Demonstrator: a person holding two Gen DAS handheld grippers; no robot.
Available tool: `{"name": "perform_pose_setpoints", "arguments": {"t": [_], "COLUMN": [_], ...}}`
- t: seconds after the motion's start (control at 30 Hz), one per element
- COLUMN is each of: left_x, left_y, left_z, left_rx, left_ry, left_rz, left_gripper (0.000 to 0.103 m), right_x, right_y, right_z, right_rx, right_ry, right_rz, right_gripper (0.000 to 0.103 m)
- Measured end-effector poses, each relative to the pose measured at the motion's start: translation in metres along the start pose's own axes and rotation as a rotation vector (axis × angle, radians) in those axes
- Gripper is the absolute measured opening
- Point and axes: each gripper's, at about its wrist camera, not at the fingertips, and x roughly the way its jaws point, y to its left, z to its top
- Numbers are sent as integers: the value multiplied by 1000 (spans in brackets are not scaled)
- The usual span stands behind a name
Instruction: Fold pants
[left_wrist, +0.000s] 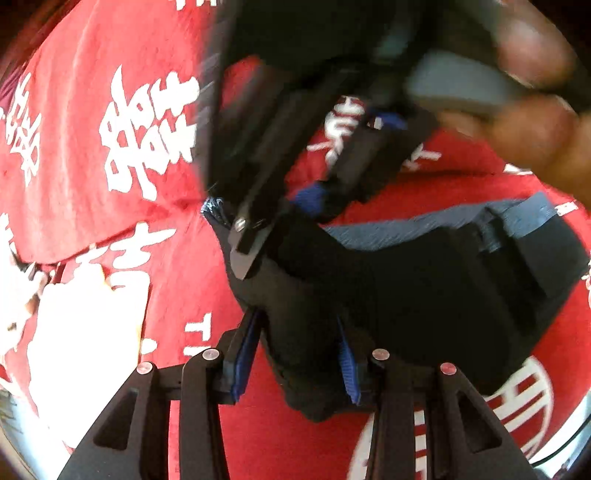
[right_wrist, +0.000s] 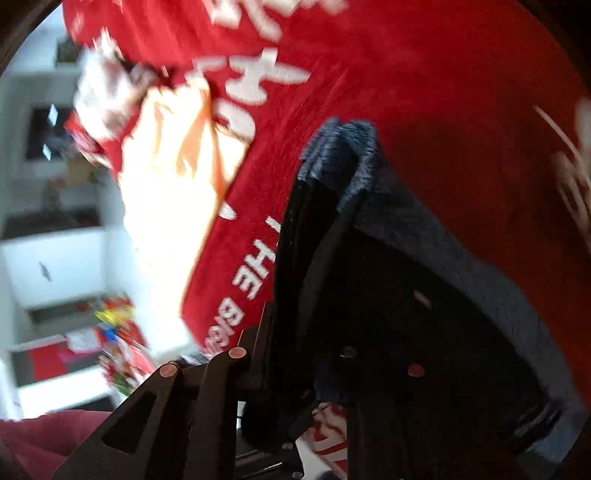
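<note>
While both clamp pants (left_wrist: 406, 295) | left claw (left_wrist: 295, 350) grips bunched cloth | right claw (right_wrist: 314, 295) pinches hem | risk: uneven pull slips fabric, skews fold on red cloth (left_wrist: 110, 221)

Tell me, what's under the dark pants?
Under the dark pants lies a red cloth with white letters. Both grippers, left and right, pinch the pants. What the pants cover stays hidden.

We see the pants (left_wrist: 424, 288) as dark, matt cloth with a coarse blue-grey woven band along the edge (right_wrist: 351, 155). Under them lies a red cloth (left_wrist: 74, 129), soft and matt, printed with flat white characters. The left gripper (left_wrist: 299, 354) looks like matt black plastic with shiny metal rivets and ribbed blue pads.
</note>
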Motion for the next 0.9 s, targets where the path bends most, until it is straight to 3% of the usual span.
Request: {"name": "perform_pose_setpoints", "arguments": {"t": [0.1, 0.33, 0.6, 0.9], "left_x": [-19, -45, -69, -70], "left_y": [-19, -93, -168, -283], "left_z": [17, 43, 72, 77], "left_rx": [6, 114, 187, 329], "left_ry": [-30, -83, -104, -99], "left_rz": [-30, -47, -107, -192], "left_gripper": [40, 40, 40, 40], "right_x": [-39, -103, -150, -195], "right_y": [-20, -77, -120, -205], "right_z": [-33, -100, -156, -247], "right_rx": [43, 117, 151, 262], "right_ry": [-110, -270, -391, -532], "right_rz": [144, 298, 367, 409], "right_gripper": [17, 17, 17, 21]}}
